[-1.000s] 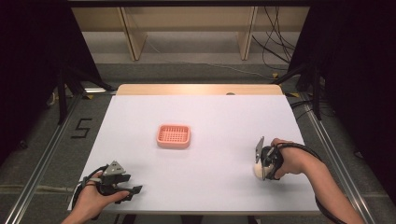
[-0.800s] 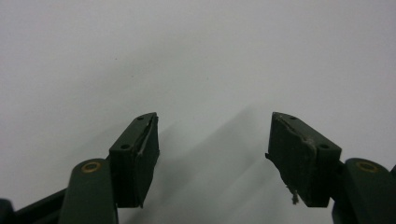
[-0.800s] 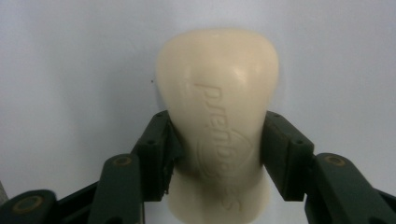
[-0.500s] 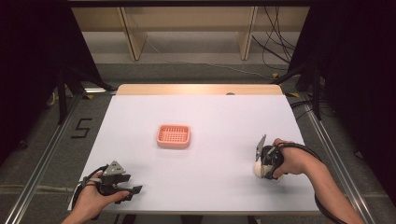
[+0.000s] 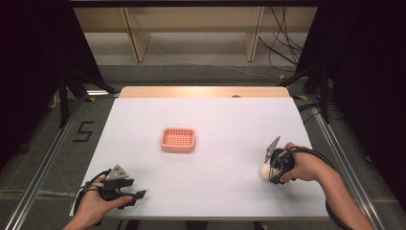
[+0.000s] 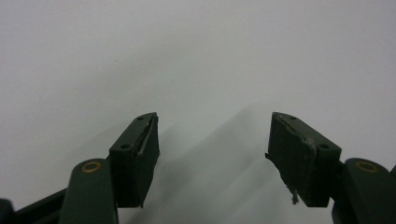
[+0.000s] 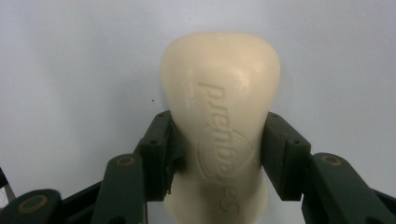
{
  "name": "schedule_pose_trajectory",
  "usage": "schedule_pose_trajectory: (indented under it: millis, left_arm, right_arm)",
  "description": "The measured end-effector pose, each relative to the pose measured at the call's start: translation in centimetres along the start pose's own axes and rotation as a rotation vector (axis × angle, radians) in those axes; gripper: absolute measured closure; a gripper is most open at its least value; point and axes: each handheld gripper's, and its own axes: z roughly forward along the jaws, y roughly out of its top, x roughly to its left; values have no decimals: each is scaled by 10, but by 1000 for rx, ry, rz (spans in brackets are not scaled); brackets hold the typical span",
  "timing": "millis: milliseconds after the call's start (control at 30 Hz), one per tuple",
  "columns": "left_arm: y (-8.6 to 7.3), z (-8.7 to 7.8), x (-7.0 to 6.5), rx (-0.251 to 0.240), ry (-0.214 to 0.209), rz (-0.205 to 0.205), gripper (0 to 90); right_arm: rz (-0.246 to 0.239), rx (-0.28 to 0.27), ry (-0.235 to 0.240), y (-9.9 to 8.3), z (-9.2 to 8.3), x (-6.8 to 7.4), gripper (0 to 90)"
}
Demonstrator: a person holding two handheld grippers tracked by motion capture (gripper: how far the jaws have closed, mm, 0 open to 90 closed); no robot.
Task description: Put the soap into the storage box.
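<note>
A cream bar of soap (image 7: 219, 121) with raised lettering sits between the jaws of my right gripper (image 7: 218, 149), which is shut on it. In the high view the soap (image 5: 265, 170) shows as a pale lump at the tip of the right gripper (image 5: 269, 168), low over the white table near its right front. A pink slatted soap dish (image 5: 178, 139) lies at the table's middle, well left of the soap. My left gripper (image 5: 136, 195) rests at the front left corner, held by a hand. Its jaws stand open (image 6: 212, 140) over bare white surface, with nothing between them.
The white table (image 5: 215, 120) has a wooden strip along its far edge. Metal rails run along both sides on the grey floor, with a "5" marked at the left. Cables and shelf legs lie beyond the far edge.
</note>
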Motion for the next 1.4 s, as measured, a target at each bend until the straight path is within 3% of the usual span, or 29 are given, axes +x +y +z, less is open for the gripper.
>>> schedule_pose_trajectory:
  millis: [367, 400, 433, 467, 500, 567, 600, 633, 700, 800, 1200, 1300, 1400]
  left_arm:
    - [0, 0, -1, -6, -16, -10, 333]
    - [0, 0, -1, -6, -17, -10, 333]
    - [0, 0, -1, -6, -17, -10, 333]
    - [0, 0, -1, -7, -14, -9, 333]
    - [0, 0, 0, -7, -2, 2, 333]
    - [0, 0, -1, -9, -13, -8, 333]
    - [0, 0, -1, -9, -13, -8, 333]
    - [0, 0, 0, -7, -2, 2, 333]
    - [0, 0, 0, -8, 0, 0, 333]
    - [0, 0, 0, -14, -5, 0, 333]
    - [0, 0, 0, -7, -2, 0, 333]
    - [0, 0, -1, -6, -20, -9, 333]
    - [0, 0, 0, -11, -3, 0, 333]
  right_arm:
    - [47, -71, 25, -9, -5, 2, 506]
    - [43, -108, 8, -11, -6, 1, 506]
    - [43, -108, 8, -11, -6, 1, 506]
    - [-3, -132, 3, -10, -5, -1, 506]
    - [56, -127, 13, -11, -6, 3, 506]
    - [23, -164, 13, -12, -5, 1, 506]
    - [23, -164, 13, -12, -5, 1, 506]
    - [59, -160, 18, -13, -5, 3, 506]
    - [43, -178, 20, -14, -4, 2, 506]
    - [68, -177, 17, -14, -4, 4, 506]
    - [68, -216, -3, -9, -13, 5, 506]
    - [65, -231, -4, -7, -13, 5, 506]
    - [61, -235, -1, -3, -15, 7, 506]
